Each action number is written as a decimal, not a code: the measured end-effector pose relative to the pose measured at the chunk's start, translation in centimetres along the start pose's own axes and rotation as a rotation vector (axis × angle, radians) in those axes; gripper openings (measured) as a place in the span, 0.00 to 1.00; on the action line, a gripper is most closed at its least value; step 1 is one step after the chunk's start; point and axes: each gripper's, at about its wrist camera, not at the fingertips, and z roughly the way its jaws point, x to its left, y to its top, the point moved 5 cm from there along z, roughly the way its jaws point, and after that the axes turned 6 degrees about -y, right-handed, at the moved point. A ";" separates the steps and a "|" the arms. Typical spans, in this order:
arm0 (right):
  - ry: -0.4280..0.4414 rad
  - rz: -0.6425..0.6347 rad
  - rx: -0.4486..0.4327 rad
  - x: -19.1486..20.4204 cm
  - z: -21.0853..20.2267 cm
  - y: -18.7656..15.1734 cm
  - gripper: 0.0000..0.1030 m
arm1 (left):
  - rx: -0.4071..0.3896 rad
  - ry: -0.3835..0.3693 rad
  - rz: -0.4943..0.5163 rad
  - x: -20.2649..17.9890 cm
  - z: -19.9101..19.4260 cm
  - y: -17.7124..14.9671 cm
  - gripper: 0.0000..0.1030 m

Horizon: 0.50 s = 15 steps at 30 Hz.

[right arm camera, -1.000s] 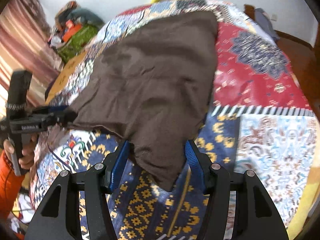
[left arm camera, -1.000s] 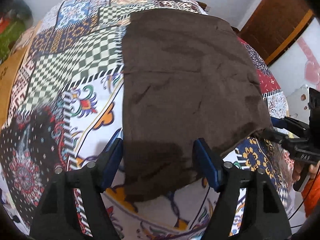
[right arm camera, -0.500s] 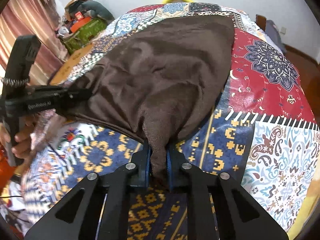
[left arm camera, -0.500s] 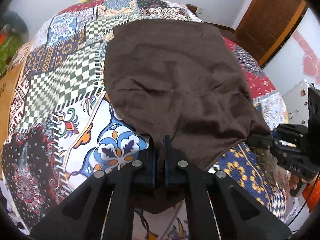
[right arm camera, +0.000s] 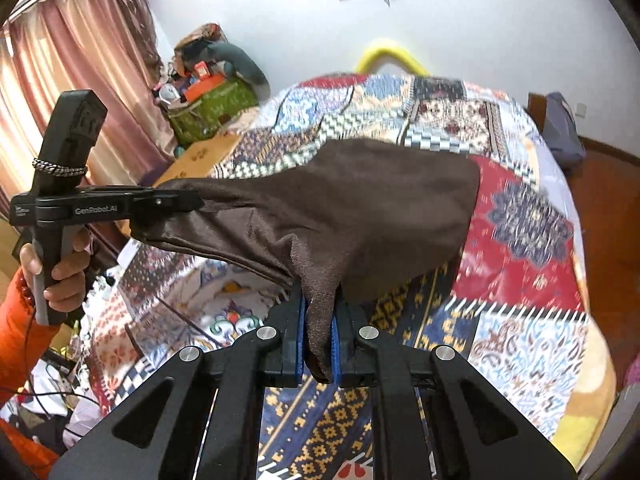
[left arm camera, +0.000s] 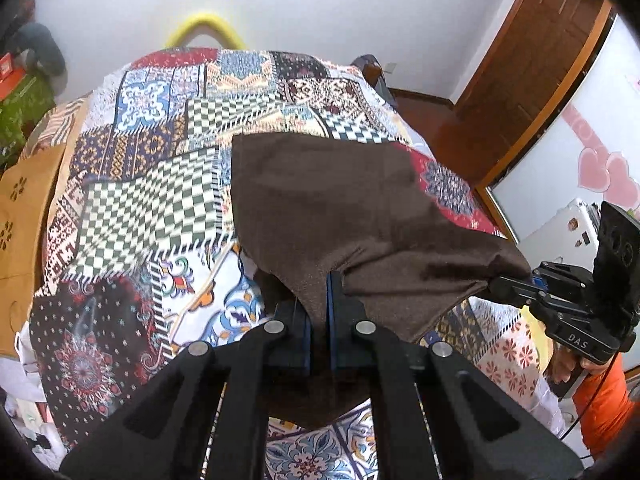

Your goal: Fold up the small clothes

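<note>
- Left wrist view: the left gripper (left arm camera: 319, 320) is pinched tight on a near corner of the brown cloth (left arm camera: 340, 200), a fold of fabric squeezed between its blue pads.
- The cloth rises off the patchwork bedspread (left arm camera: 160, 200) at this near edge, while its far part lies flat on the bed, right of the green-and-white checked patch.
- At the right of this view the right gripper (left arm camera: 494, 285) clamps the other near corner of the cloth, so the near edge hangs stretched between the two tools. An orange sleeve (left arm camera: 604, 408) shows under it.
- Far off, a yellow curved thing (left arm camera: 204, 28) sticks up behind the bed against the white wall, and a wooden door (left arm camera: 532, 60) stands at the right.
- Right wrist view: the right gripper (right arm camera: 319, 334) is closed on a bunched corner of the brown cloth (right arm camera: 360, 208), fabric hanging down between the blue pads.
- At the left, the left gripper (right arm camera: 192, 200) holds its corner, jaws closed on the fabric, gripped by a hand (right arm camera: 56, 268) in an orange sleeve.
- The cloth sags between the two corners and lies on the bedspread (right arm camera: 520, 240) at its far end.
- Pink curtains (right arm camera: 68, 80) hang at the far left, with a green bag (right arm camera: 212, 108) of clutter beside them.
</note>
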 end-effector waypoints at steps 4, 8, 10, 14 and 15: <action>-0.010 0.009 -0.011 -0.8 0.7 1.8 0.08 | -0.004 0.012 0.003 0.1 0.7 1.8 0.05; 0.006 0.016 0.022 -1.4 1.7 1.5 0.08 | 0.040 0.013 0.022 0.7 2.7 2.1 0.05; 0.014 0.009 0.048 -1.5 2.2 0.1 0.08 | 0.087 -0.033 -0.007 1.3 3.8 0.9 0.05; 0.037 0.019 0.117 -1.6 3.0 -3.0 0.08 | 0.187 -0.083 -0.014 2.5 5.9 -3.0 0.06; 0.032 0.012 0.134 -1.5 3.3 -4.1 0.08 | 0.206 -0.080 -0.010 2.6 6.2 -3.9 0.06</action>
